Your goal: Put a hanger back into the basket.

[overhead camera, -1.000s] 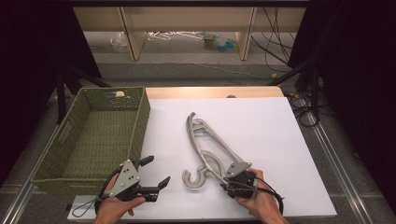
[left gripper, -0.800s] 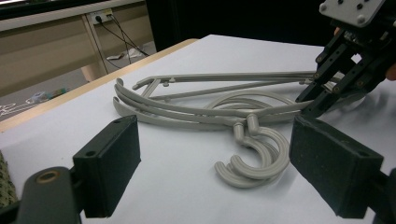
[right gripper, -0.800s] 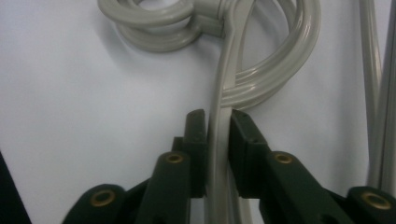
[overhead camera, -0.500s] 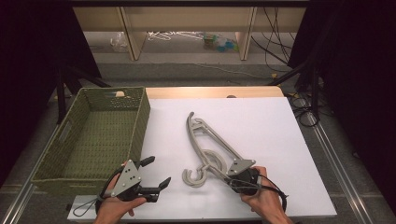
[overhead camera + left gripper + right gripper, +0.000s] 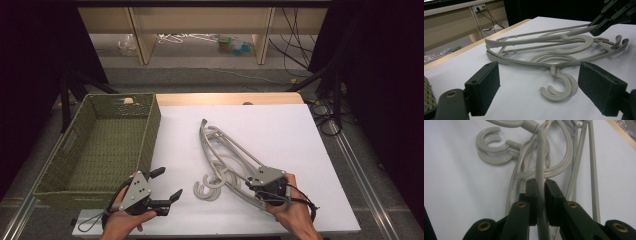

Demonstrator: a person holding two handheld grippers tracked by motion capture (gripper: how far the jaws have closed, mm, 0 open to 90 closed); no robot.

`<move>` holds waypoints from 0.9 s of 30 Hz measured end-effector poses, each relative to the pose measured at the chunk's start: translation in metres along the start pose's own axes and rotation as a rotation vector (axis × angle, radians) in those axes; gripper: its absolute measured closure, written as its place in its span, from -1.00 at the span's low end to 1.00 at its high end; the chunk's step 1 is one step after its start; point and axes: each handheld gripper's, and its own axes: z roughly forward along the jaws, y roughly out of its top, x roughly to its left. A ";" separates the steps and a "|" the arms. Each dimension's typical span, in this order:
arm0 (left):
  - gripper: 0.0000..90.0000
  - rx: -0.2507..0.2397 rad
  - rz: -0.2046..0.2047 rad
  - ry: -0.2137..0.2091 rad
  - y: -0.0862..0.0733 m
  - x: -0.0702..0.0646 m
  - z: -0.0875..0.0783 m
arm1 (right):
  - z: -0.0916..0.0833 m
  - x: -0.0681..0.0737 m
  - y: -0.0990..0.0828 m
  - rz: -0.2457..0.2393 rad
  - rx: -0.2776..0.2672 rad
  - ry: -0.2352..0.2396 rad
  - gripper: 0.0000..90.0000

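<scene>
Right gripper: jaws pressed on one arm of the top grey plastic clothes hanger, at the near right of the white table.
Left gripper: jaws spread, nothing held, near left beside the green woven basket.
Hanger pile: at table centre, hooks apparently interlocked.
Risk: a lower hanger could be dragged up by its snagged hook.
Risk: the thin arm could be twisted out of the pads.

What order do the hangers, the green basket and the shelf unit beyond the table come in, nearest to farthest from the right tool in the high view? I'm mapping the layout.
1. Hangers: clamped in the right tool, piled mid-table.
2. Green basket: across the table, at the left.
3. Shelf unit: on the floor beyond the table's far edge.
</scene>
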 end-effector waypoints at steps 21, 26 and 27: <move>-0.40 0.132 0.222 -0.088 -0.001 -0.014 0.027 | -0.024 0.020 0.004 -0.077 -0.099 0.257 0.83; -0.34 0.146 0.280 -0.108 0.001 -0.016 0.035 | -0.024 0.022 0.005 -0.091 -0.100 0.284 0.83; -0.31 0.150 0.277 -0.117 0.002 -0.016 0.037 | -0.024 0.024 0.004 -0.095 -0.101 0.293 0.83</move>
